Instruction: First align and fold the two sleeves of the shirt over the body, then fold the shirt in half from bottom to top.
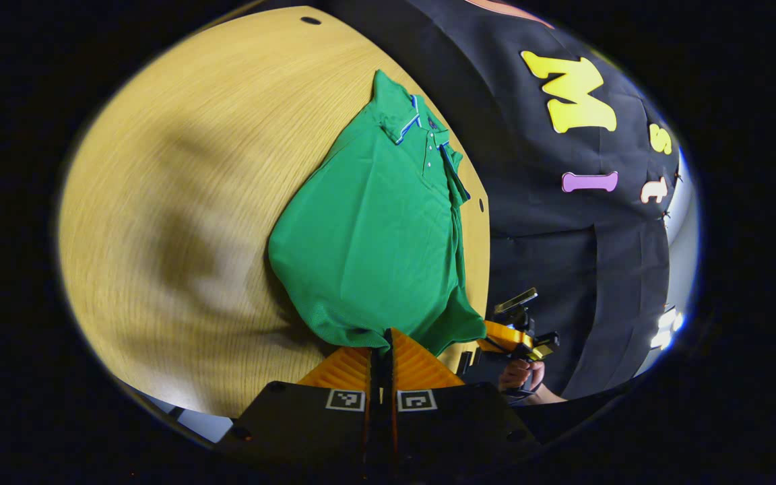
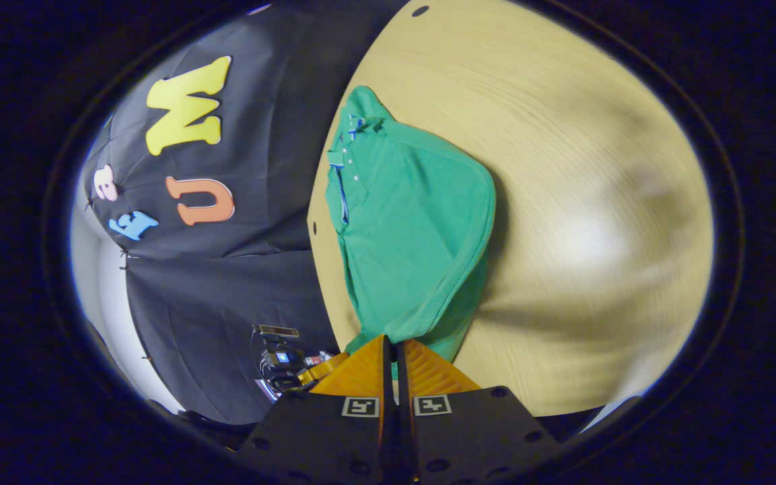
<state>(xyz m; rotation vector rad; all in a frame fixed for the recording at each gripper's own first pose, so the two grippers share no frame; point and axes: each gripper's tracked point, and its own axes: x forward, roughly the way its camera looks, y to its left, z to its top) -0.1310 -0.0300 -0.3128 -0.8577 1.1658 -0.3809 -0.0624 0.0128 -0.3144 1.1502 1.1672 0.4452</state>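
Left gripper point(image 1: 388, 335) clenched on shirt point(image 1: 374, 229) hem; right gripper point(image 2: 393, 343) likewise.

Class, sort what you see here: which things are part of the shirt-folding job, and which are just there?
Part of the job:
- green shirt, bottom hem pinched
- left gripper, shut on the hem
- right gripper, shut on the hem

Just there:
- wooden table
- black cloth wall

A recording booth: black cloth wall point(image 1: 550, 222) behind a round wooden table point(image 1: 179, 202).
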